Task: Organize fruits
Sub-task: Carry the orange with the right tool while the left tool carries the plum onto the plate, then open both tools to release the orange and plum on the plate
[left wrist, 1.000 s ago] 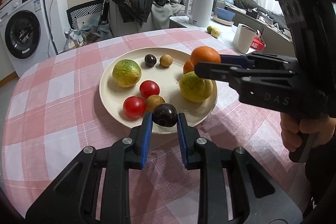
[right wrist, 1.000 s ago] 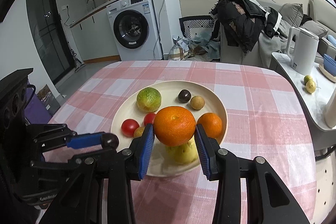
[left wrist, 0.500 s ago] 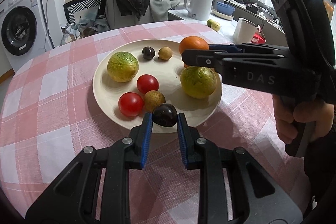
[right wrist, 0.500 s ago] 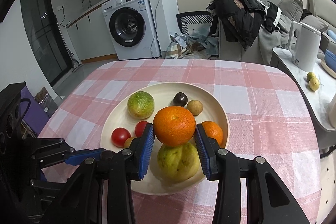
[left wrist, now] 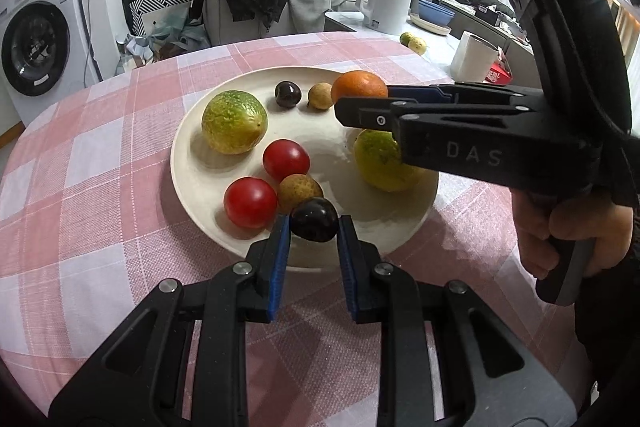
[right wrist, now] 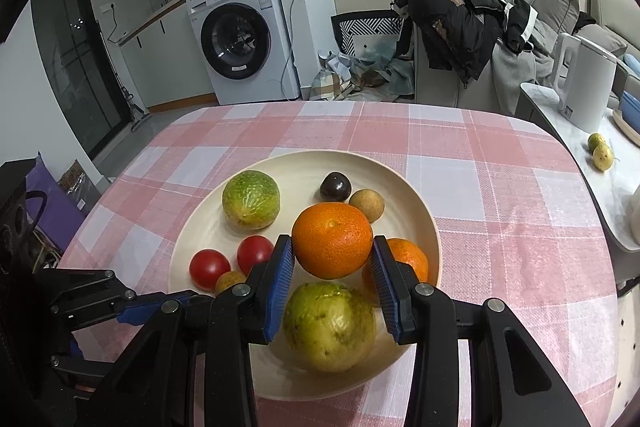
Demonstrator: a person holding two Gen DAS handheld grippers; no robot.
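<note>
A cream plate on the pink checked tablecloth holds two green-yellow fruits, two red tomatoes, a dark plum, small tan fruits and an orange. My left gripper is shut on another dark plum just over the plate's near rim. In the right wrist view, my right gripper is shut on a large orange, held above a green-yellow fruit. The left gripper shows at lower left, its tips hidden.
A person's hand grips the right tool's handle. Beyond the table stand a washing machine, a chair heaped with dark clothes, and a side counter with a white kettle and two small fruits.
Both grippers have moved forward and a little lower over the plate, so it looks larger and nearer. Each keeps its fruit. The fruits on the plate have not moved.
</note>
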